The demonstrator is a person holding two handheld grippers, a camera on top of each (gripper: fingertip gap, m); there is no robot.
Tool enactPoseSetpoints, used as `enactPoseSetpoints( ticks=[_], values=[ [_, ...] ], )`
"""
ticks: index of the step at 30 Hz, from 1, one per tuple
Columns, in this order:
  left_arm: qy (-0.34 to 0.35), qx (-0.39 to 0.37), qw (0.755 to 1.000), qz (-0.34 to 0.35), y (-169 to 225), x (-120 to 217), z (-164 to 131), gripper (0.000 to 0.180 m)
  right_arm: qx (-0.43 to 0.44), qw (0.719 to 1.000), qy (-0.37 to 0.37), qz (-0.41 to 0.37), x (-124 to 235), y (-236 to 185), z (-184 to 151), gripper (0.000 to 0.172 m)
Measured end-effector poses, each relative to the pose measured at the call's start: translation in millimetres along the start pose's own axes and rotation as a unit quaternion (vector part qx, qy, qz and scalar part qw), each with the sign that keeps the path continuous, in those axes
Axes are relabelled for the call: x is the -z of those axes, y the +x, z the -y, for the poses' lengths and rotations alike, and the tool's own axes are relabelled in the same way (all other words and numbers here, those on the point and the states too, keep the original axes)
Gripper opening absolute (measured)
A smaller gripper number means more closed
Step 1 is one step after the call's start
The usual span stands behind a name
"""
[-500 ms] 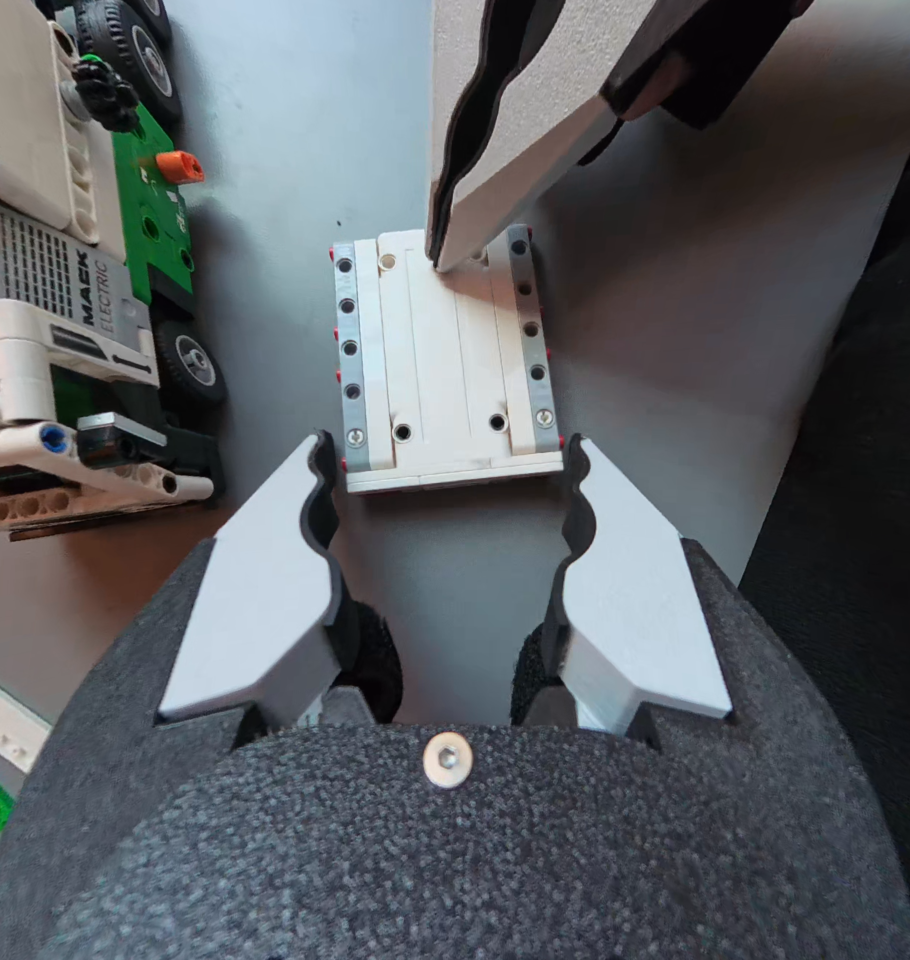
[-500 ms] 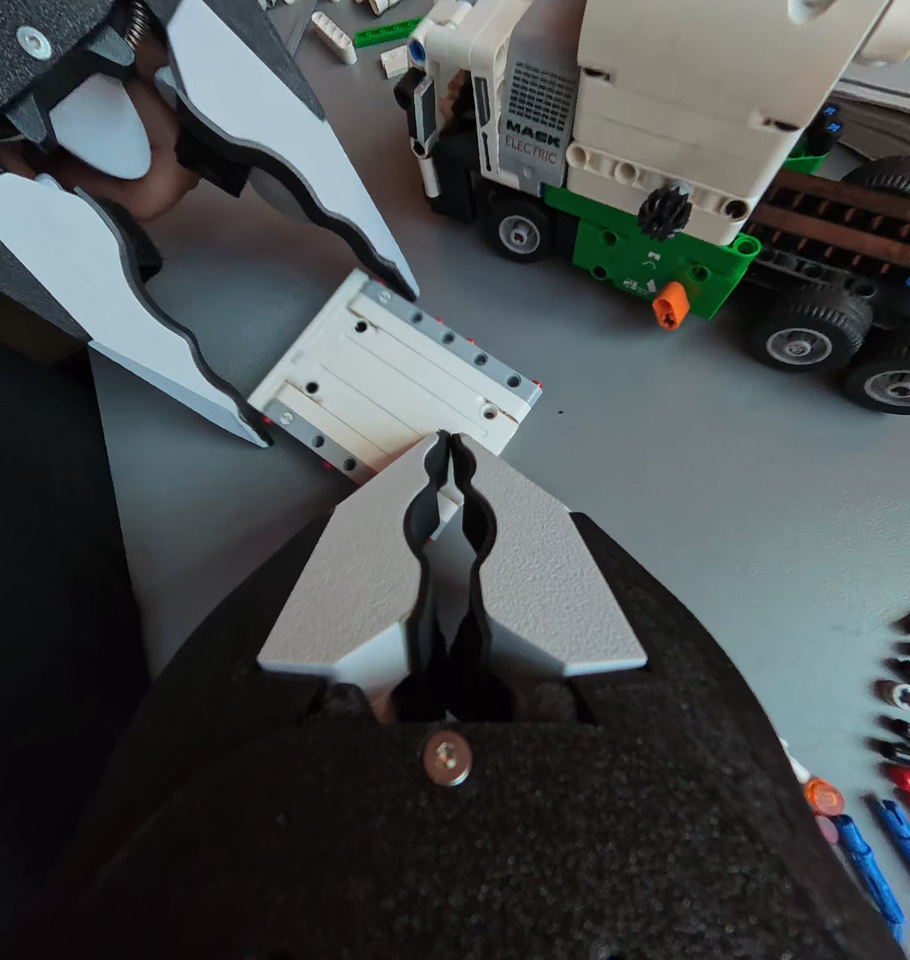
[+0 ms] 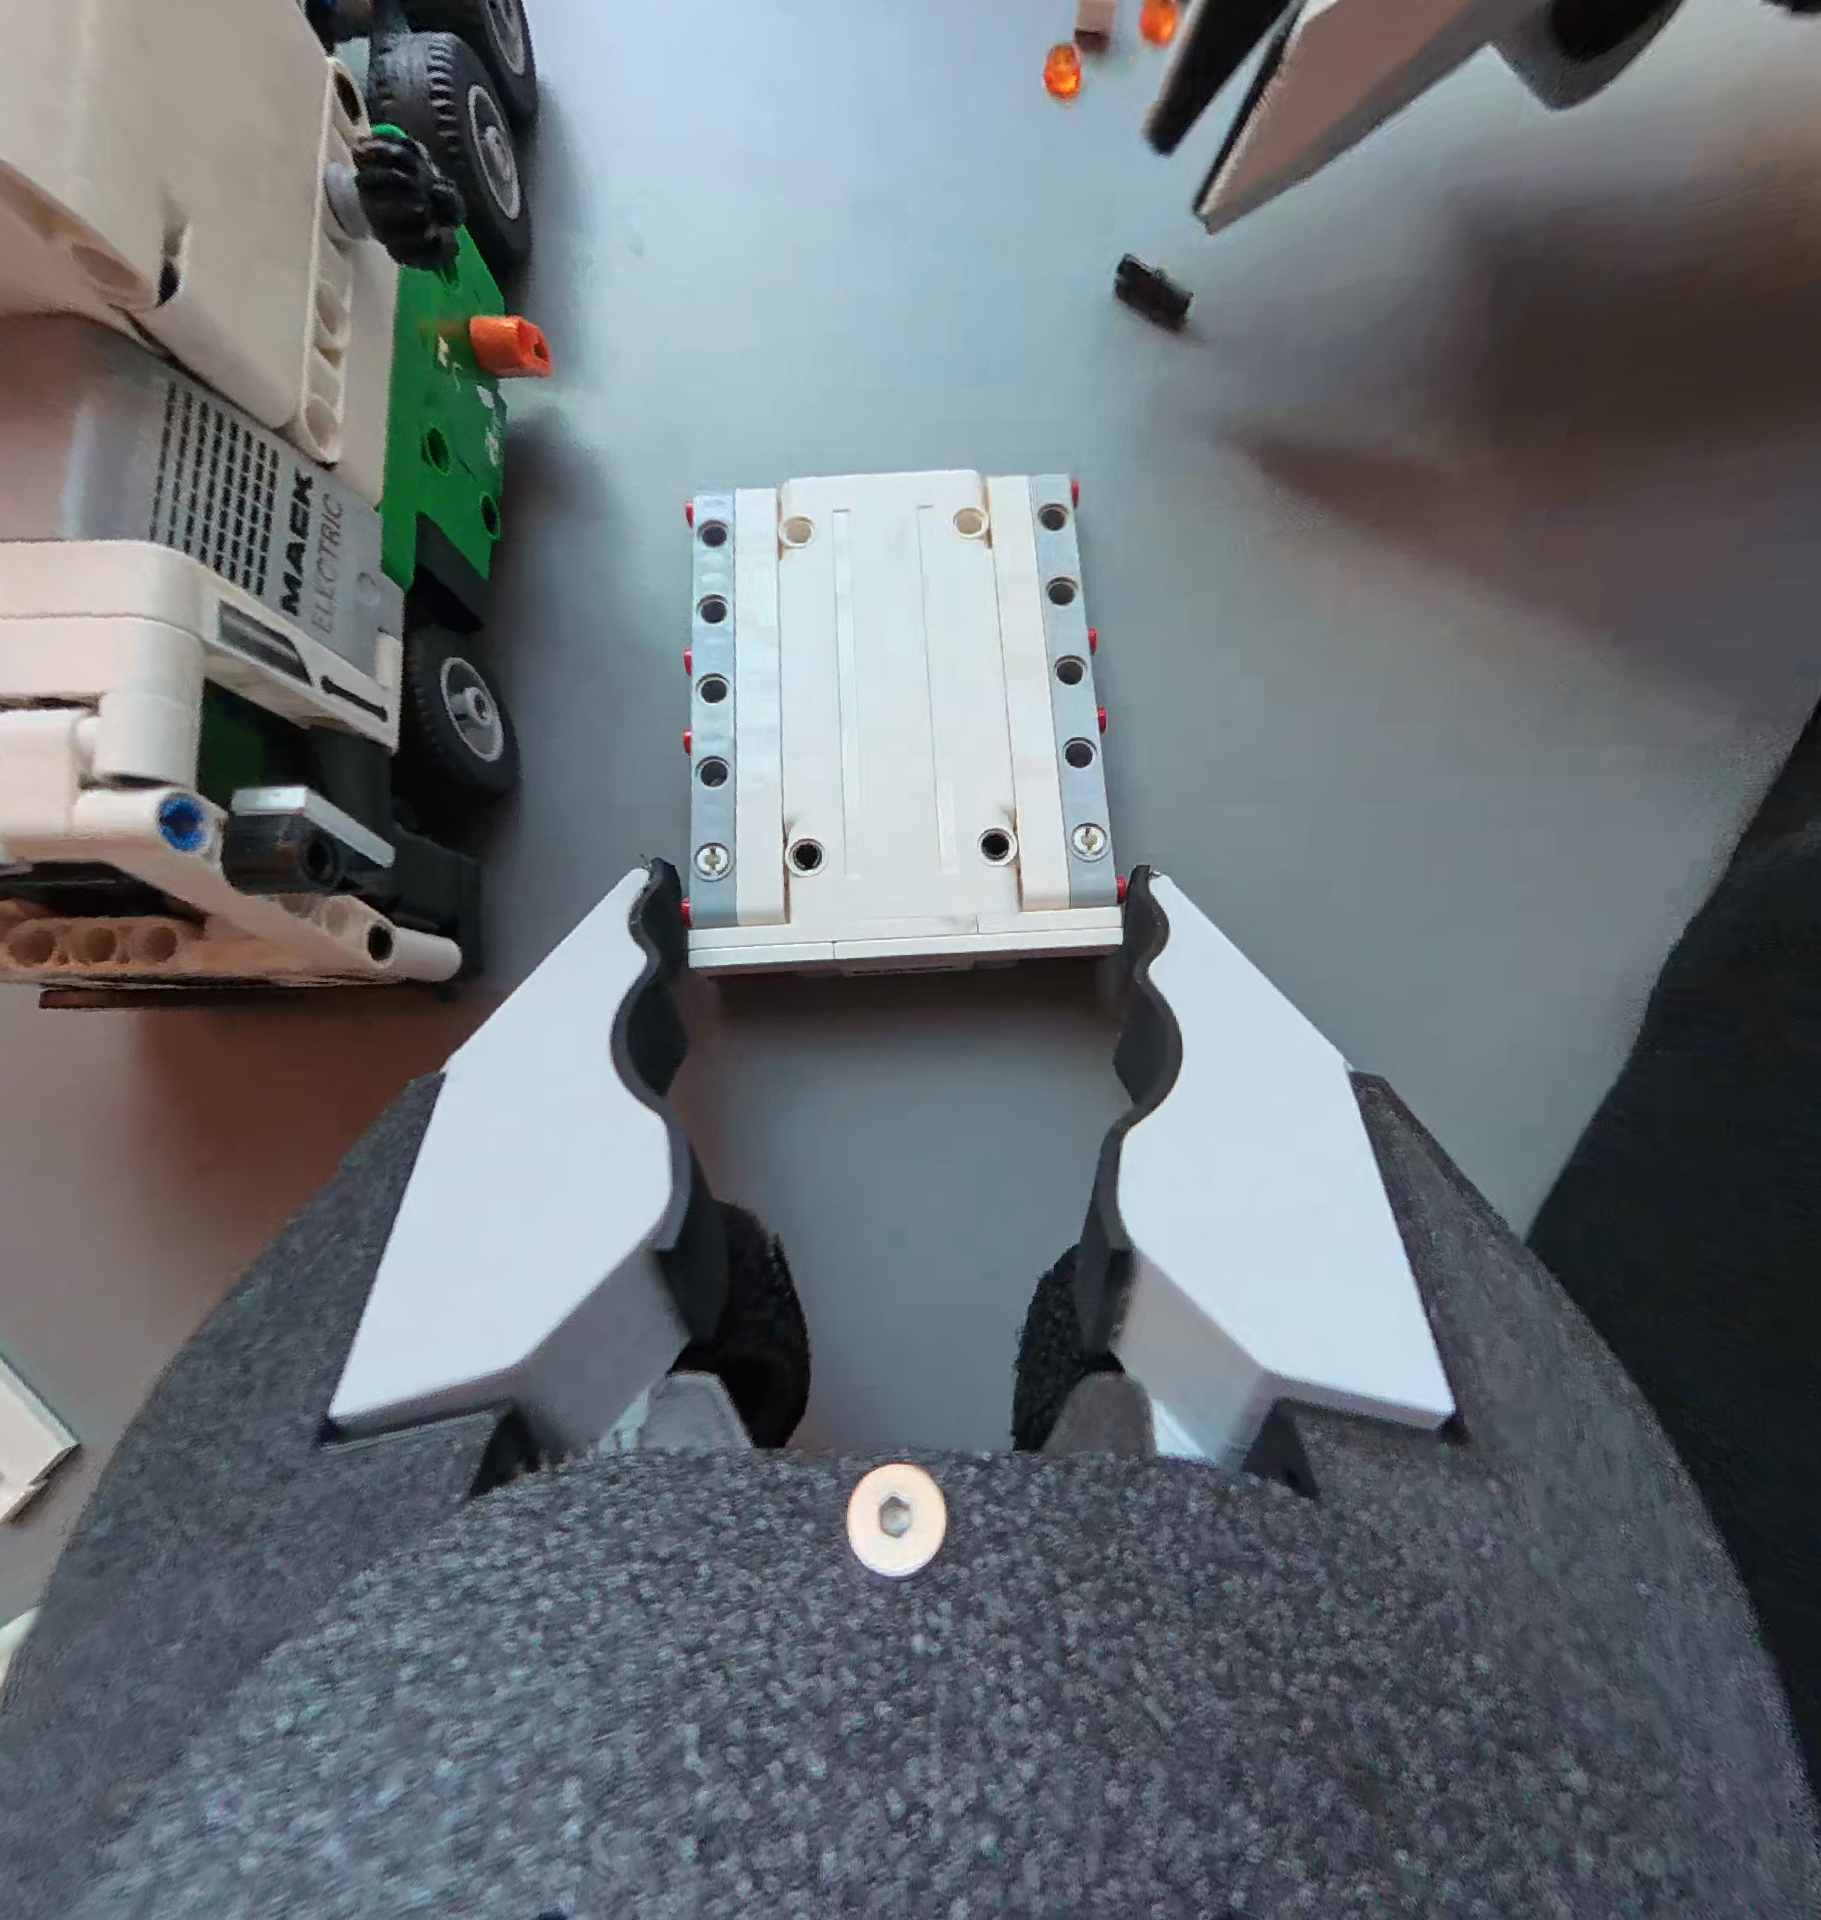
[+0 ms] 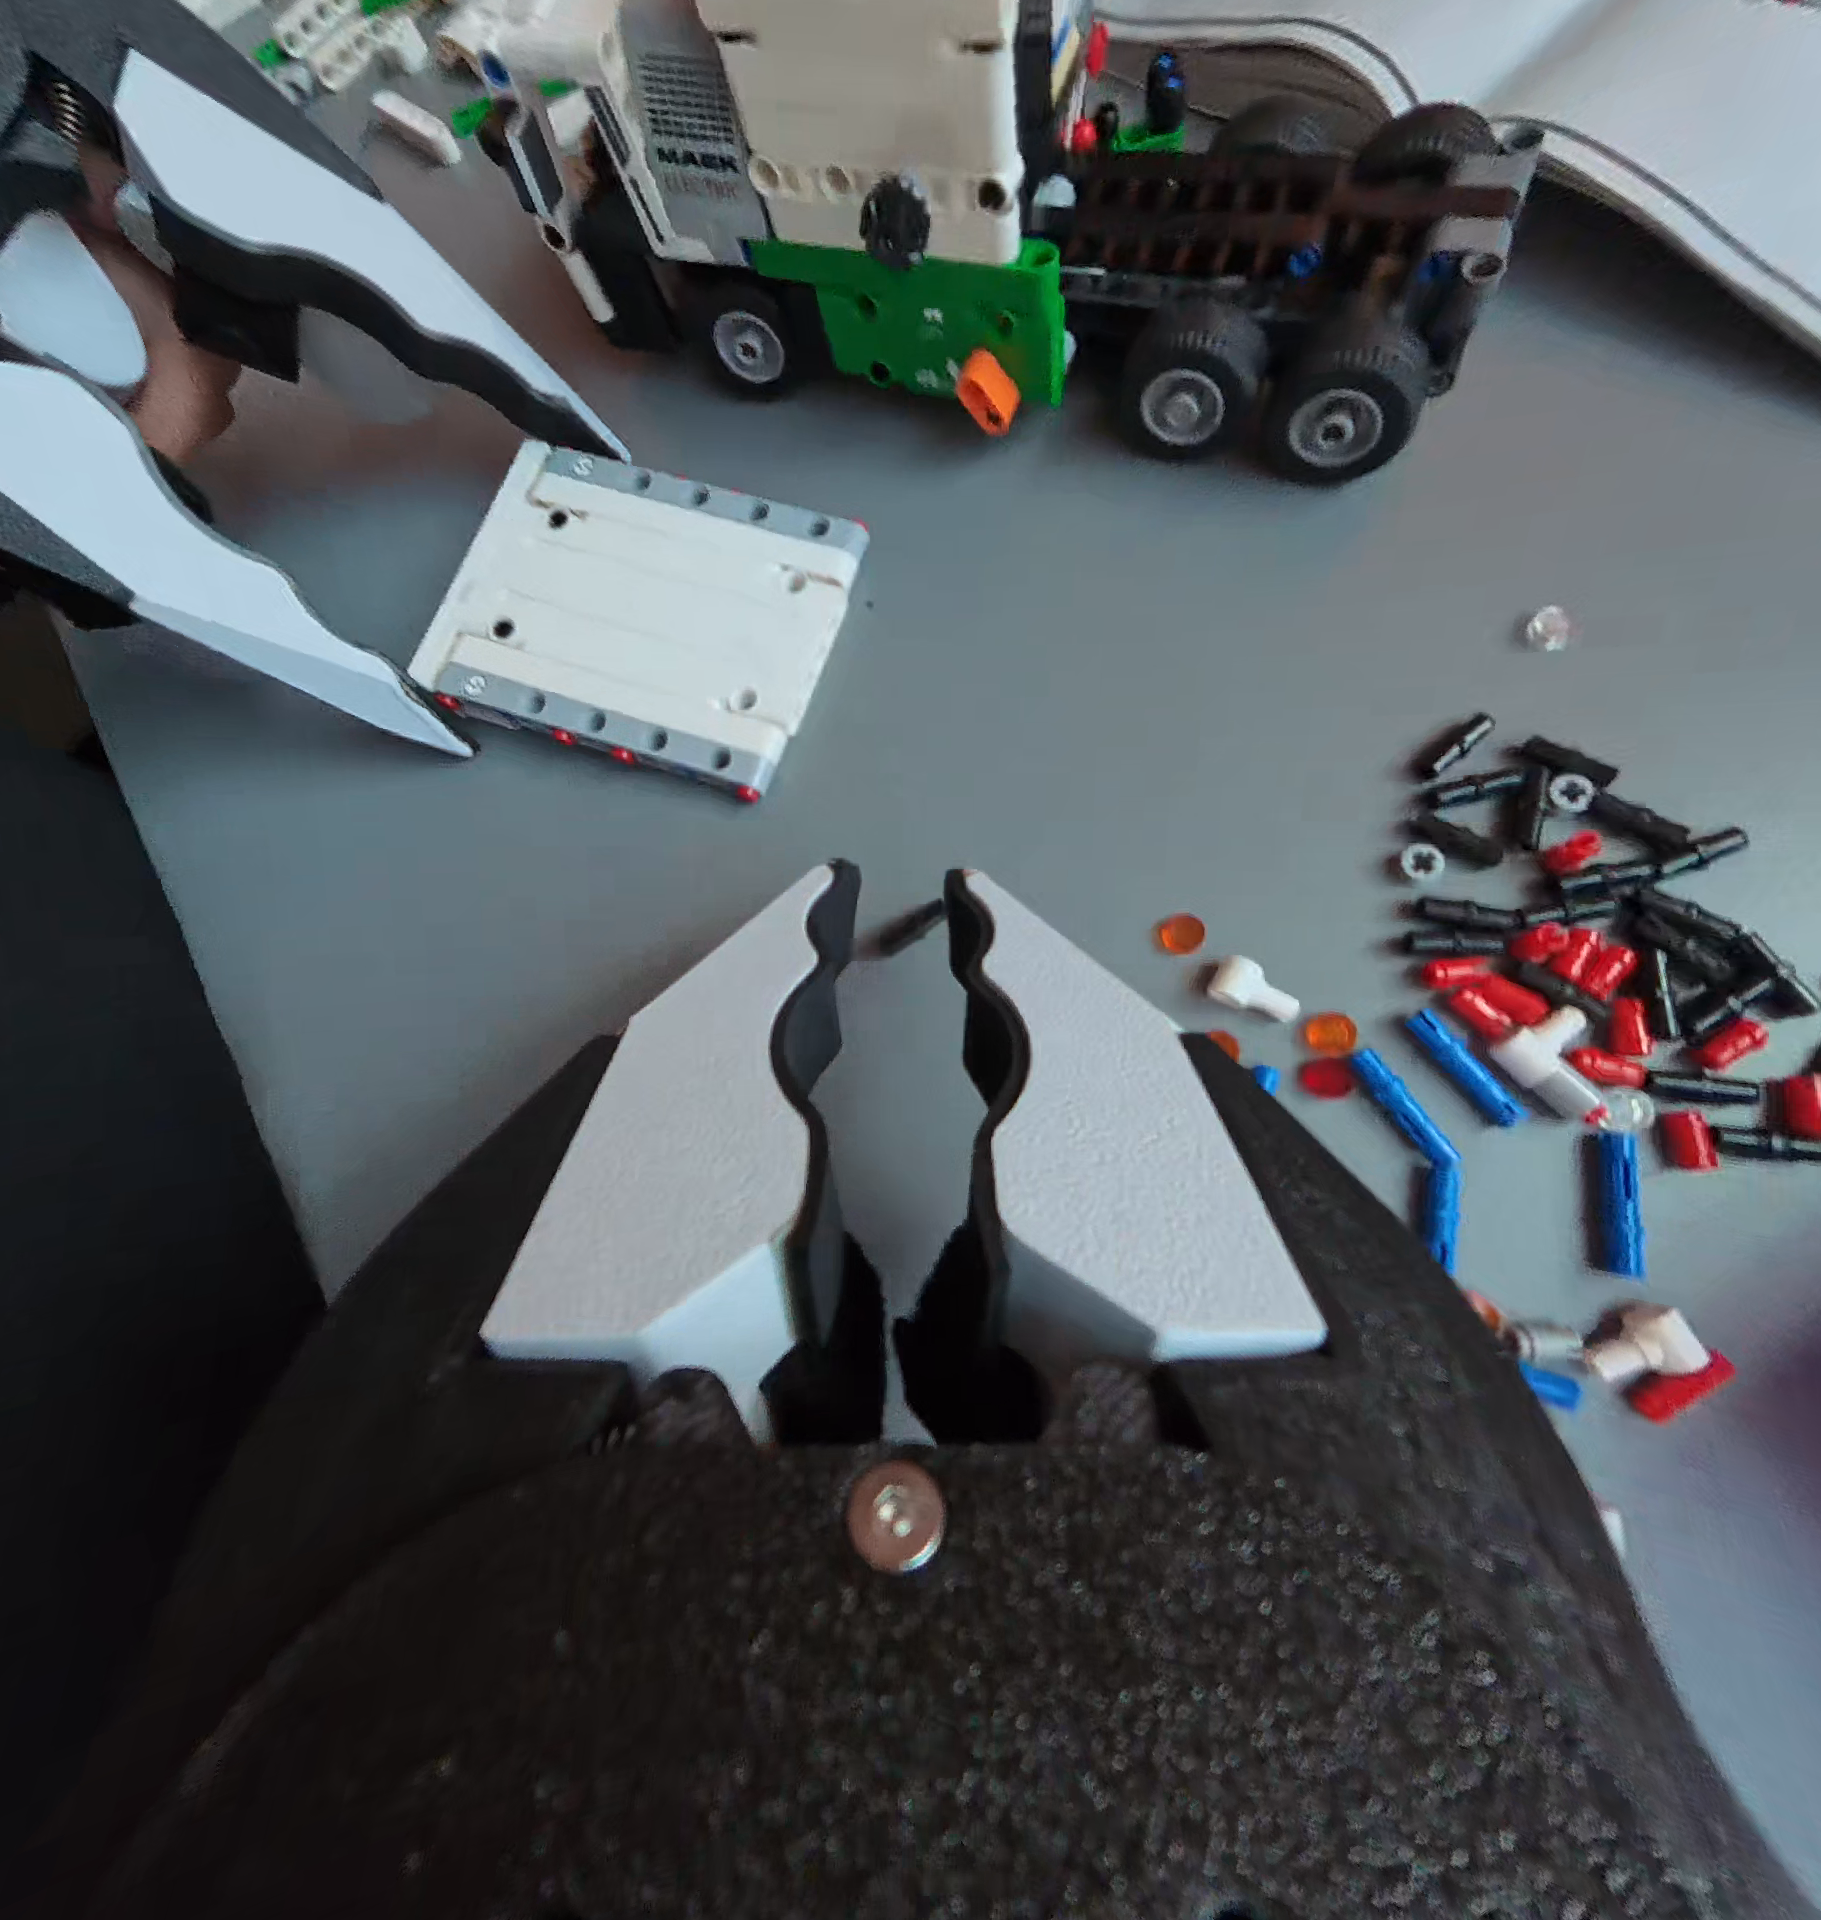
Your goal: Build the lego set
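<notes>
The left gripper (image 3: pixel 901 904) has its fingers spread wide, the tips flanking the near end of a flat white brick-built panel with grey holed side beams (image 3: pixel 890 717) that lies on the grey table (image 3: pixel 1301 727); whether the pads press on it cannot be told. The right gripper (image 4: pixel 901 883) holds its fingers slightly apart, with a small black pin (image 4: pixel 901 925) (blurred) on the table between the tips, not gripped. Only the right wrist view shows the pile of loose black, red and blue pins (image 4: pixel 1612 987) and the whole white-and-green toy truck (image 4: pixel 937 208), four of its wheels visible. The left wrist view shows just the truck's cab side.
</notes>
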State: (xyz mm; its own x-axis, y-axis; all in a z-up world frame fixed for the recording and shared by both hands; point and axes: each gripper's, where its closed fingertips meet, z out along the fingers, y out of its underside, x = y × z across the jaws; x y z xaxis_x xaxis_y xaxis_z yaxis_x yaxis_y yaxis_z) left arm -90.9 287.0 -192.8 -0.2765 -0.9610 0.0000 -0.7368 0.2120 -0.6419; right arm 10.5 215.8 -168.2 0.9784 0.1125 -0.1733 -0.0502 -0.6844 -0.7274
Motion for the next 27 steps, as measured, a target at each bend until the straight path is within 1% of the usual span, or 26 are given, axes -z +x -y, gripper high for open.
enactPoseSetpoints(
  ticks=[1,3,5,8,11,12,15,18,22,24,27],
  values=[
    [0.003,0.005,1.0,0.003,-0.3,-1.8,2.2,0.083,-0.003,1.0,-0.001,-0.009,1.1,0.6,-4.1,0.017],
    [0.005,0.009,1.0,0.004,0.4,-4.3,5.4,0.083,-0.002,1.0,-0.009,-0.027,-2.6,-2.2,-9.1,0.019],
    [0.013,0.01,1.0,0.01,-0.9,-3.1,8.1,0.087,-0.002,0.998,-0.008,-0.059,-4.2,0.4,-9.8,0.018],
    [0.058,0.031,0.998,0.01,-7.1,9.8,15.0,0.087,-0.005,0.996,0.003,-0.094,3.4,10.2,-6.8,0.018],
    [0.143,0.059,0.988,-0.005,-13.0,30.6,24.5,0.078,-0.008,0.987,0.019,-0.161,22.6,47.5,5.0,0.016],
    [0.169,0.06,0.984,0.001,-15.9,37.3,25.7,0.075,-0.015,0.984,0.023,-0.177,26.5,61.3,9.2,0.017],
    [0.218,0.061,0.974,0.027,-25.2,48.4,24.1,0.069,-0.044,0.981,0.006,-0.189,19.1,93.0,9.9,0.022],
    [0.23,0.056,0.971,0.034,-28.3,49.2,26.2,0.067,-0.028,0.982,-0.016,-0.186,2.5,102.7,9.7,0.023],
    [0.216,0.025,0.975,0.048,-30.5,42.0,27.4,0.06,-0.007,0.979,-0.045,-0.199,-7.9,105.6,8.3,0.021],
    [0.203,0.021,0.978,0.033,-26.9,37.4,25.9,0.062,-0.011,0.979,-0.052,-0.199,-8.9,105.7,5.8,0.021],
    [0.204,0.029,0.978,0.019,-27.3,37.2,26.5,0.061,-0.025,0.979,-0.047,-0.194,-8.4,105.0,5.8,0.02]
  ],
)
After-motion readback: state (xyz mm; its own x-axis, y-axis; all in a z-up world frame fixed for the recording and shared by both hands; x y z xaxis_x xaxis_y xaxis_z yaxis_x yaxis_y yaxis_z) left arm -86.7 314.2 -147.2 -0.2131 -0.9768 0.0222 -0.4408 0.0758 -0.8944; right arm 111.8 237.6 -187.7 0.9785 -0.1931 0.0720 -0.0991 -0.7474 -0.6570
